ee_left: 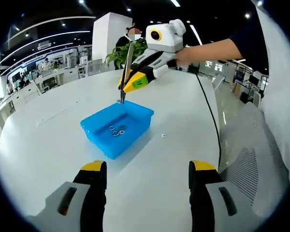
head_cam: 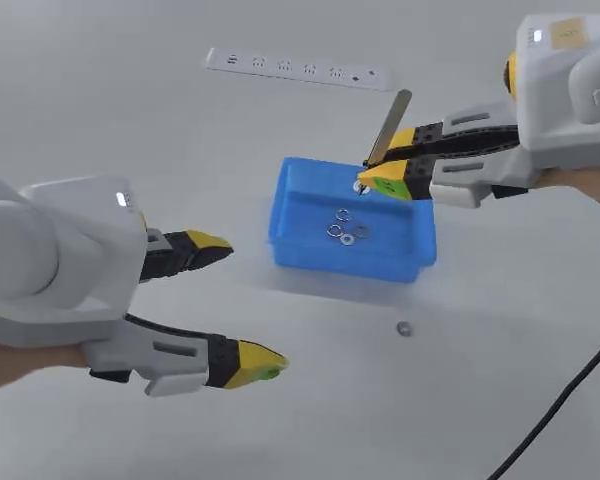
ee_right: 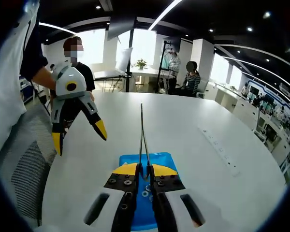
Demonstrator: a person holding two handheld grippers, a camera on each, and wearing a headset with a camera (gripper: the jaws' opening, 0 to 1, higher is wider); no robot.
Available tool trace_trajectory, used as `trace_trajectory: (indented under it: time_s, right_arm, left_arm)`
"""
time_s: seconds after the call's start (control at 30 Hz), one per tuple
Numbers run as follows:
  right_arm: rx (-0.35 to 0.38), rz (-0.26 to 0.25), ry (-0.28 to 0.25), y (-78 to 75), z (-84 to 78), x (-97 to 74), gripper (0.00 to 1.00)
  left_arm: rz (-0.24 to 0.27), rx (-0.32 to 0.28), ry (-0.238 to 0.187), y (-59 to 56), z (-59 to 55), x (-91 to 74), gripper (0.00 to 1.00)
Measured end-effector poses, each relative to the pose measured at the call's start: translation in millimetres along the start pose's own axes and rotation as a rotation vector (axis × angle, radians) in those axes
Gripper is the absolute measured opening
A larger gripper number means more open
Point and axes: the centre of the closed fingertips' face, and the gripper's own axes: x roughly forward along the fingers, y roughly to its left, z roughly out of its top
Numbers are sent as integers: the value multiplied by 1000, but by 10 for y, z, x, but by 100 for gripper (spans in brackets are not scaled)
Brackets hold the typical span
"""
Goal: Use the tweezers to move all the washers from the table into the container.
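A blue container (head_cam: 310,195) (ee_left: 94,133) sits mid-table with several washers (head_cam: 342,228) (ee_left: 117,130) on its floor. One washer (head_cam: 404,328) (ee_left: 163,136) lies on the table beside it. My right gripper (head_cam: 395,172) (ee_right: 144,169) is shut on metal tweezers (head_cam: 392,120) (ee_left: 126,63) (ee_right: 141,130), held over the container's far edge. The tips point down inside it; something small and pale shows at them, too small to identify. My left gripper (head_cam: 242,305) (ee_left: 147,169) hovers open and holds nothing, left of the container; in the right gripper view it (ee_right: 79,137) hangs above the table.
A white power strip (head_cam: 295,68) (ee_right: 220,150) lies at the far side of the white table (head_cam: 130,150). A black cable (head_cam: 560,410) (ee_left: 210,111) trails across the right part of the table. People stand and sit in the room beyond.
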Motion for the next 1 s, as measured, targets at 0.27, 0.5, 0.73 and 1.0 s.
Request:
trace_trajectory:
  time_s: [0.27, 0.5, 0.73, 1.0]
  right_arm:
    - [-1, 12, 76, -64, -340, 280, 9]
    - [12, 29, 95, -87, -556, 434, 10]
    - [-1, 35, 113, -93, -648, 485, 10]
    - [-2, 45, 119, -58, -704, 492, 10]
  left_arm:
    - [13, -38, 2, 47, -30, 41, 75]
    - [18, -51, 11, 60, -47, 55, 77]
    - [16, -51, 27, 63, -68, 42, 79]
    - [23, -29, 28, 158, 46, 39, 81]
